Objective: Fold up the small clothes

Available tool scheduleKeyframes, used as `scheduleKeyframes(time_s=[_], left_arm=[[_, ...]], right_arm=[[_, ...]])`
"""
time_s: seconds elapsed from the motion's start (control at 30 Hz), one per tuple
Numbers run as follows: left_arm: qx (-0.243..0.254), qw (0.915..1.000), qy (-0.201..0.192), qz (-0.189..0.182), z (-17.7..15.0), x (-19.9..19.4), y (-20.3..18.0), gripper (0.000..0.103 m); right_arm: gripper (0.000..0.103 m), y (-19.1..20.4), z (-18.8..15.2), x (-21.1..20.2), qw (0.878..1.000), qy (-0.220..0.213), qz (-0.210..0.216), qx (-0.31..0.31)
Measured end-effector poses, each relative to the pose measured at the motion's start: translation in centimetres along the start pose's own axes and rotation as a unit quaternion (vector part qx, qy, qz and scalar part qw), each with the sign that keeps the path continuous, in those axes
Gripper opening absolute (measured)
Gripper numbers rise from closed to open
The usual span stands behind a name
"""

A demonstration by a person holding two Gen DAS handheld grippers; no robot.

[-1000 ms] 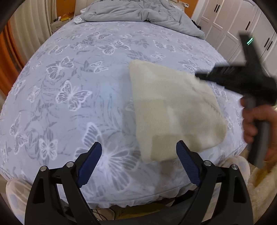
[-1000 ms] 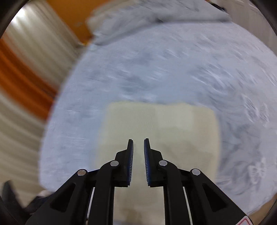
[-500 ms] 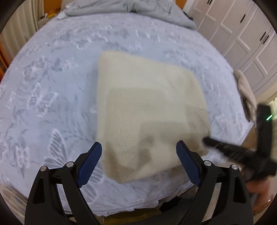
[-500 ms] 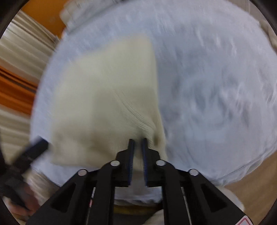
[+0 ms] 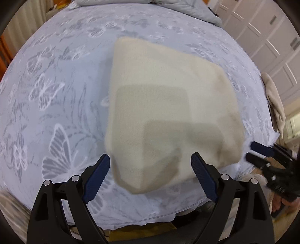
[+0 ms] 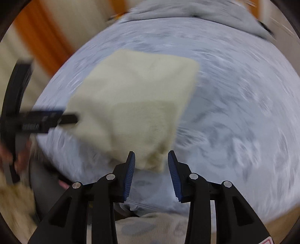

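Now a folded cream knit garment point(image 5: 168, 116) is lying flat on the butterfly-print bedsheet point(image 5: 56, 90), close to the near edge of the bed. The left gripper point(image 5: 150, 170) is hovering over the garment's near edge with its 2 jaws spread wide, gripping nothing. The right gripper point(image 6: 151, 169) is sitting at the garment's near corner; its jaws are opening, the corner is lying between them, and the pads are not pressing on it. A grey duvet point(image 5: 187, 9) is lying bunched at the far end of the bed, and white wardrobe doors point(image 5: 266, 37) are standing to the right.
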State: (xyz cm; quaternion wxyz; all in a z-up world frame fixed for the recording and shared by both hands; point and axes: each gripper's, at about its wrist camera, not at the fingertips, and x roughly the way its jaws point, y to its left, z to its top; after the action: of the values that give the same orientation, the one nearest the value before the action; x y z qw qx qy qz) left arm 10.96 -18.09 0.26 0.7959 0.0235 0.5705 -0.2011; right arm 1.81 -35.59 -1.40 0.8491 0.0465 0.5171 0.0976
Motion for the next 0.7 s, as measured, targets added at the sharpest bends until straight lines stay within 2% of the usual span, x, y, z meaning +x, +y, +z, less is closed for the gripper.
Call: scheduleKeyframes(time_s=[0.07,0.13,0.2,0.23,0.27,0.3,0.33,0.37,0.4,0.43,0.47,0.53,0.6,0.7], left_arm=[[0.016,0.9998,0.001,0.009,0.3,0.3,-0.9,0.088],[0.023,0.9994,0.004,0.025,0.5,0.9,-1.4,0.091],[0.031,0.9987,0.007,0.040,0.5,1.5,-1.6,0.093],[0.036,0.9980,0.009,0.052,0.4,1.7,-1.7,0.093],[0.039,0.9976,0.011,0.056,0.3,1.8,-1.6,0.094],[0.041,0.9974,0.012,0.059,0.2,2.0,-1.5,0.094],[0.042,0.9973,0.011,0.059,0.1,2.1,-1.4,0.095],[0.043,0.9972,0.011,0.060,0.0,2.2,-1.3,0.095],[0.043,0.9970,0.012,0.063,-0.1,2.3,-1.3,0.095],[0.041,0.9970,0.012,0.064,-0.1,2.5,-1.2,0.096],[0.039,0.9971,0.013,0.064,-0.1,2.6,-1.2,0.096],[0.037,0.9972,0.012,0.064,-0.1,2.6,-1.2,0.096],[0.037,0.9972,0.013,0.064,-0.1,2.7,-1.1,0.096],[0.037,0.9972,0.013,0.064,-0.1,2.7,-1.2,0.096]], right_arm=[[0.059,0.9,1.0,1.5,0.998,0.016,0.019,-0.062],[0.060,1.7,1.7,3.2,0.994,0.040,0.023,-0.102],[0.042,1.8,1.7,3.6,0.992,0.062,0.050,-0.101],[0.010,1.5,1.7,3.4,0.991,0.067,0.075,-0.094],[0.011,0.8,1.5,2.8,0.987,0.075,0.115,-0.082],[0.008,0.1,1.3,2.3,0.986,0.074,0.132,-0.076],[0.004,-1.0,0.8,1.7,0.986,0.078,0.133,-0.064],[0.003,-1.8,0.4,1.6,0.989,0.083,0.111,-0.054],[0.003,-3.1,-0.1,1.6,0.994,0.087,0.056,-0.032],[0.005,-4.3,-0.3,1.4,0.996,0.085,0.024,-0.003],[0.005,-4.9,-0.4,0.9,0.997,0.078,0.017,0.022],[0.007,-4.7,-0.2,-1.5,0.997,0.031,0.021,0.063],[0.009,-2.3,0.7,-3.3,0.996,-0.011,0.034,0.086],[0.010,1.0,2.2,-2.4,0.992,-0.021,0.054,0.116]])
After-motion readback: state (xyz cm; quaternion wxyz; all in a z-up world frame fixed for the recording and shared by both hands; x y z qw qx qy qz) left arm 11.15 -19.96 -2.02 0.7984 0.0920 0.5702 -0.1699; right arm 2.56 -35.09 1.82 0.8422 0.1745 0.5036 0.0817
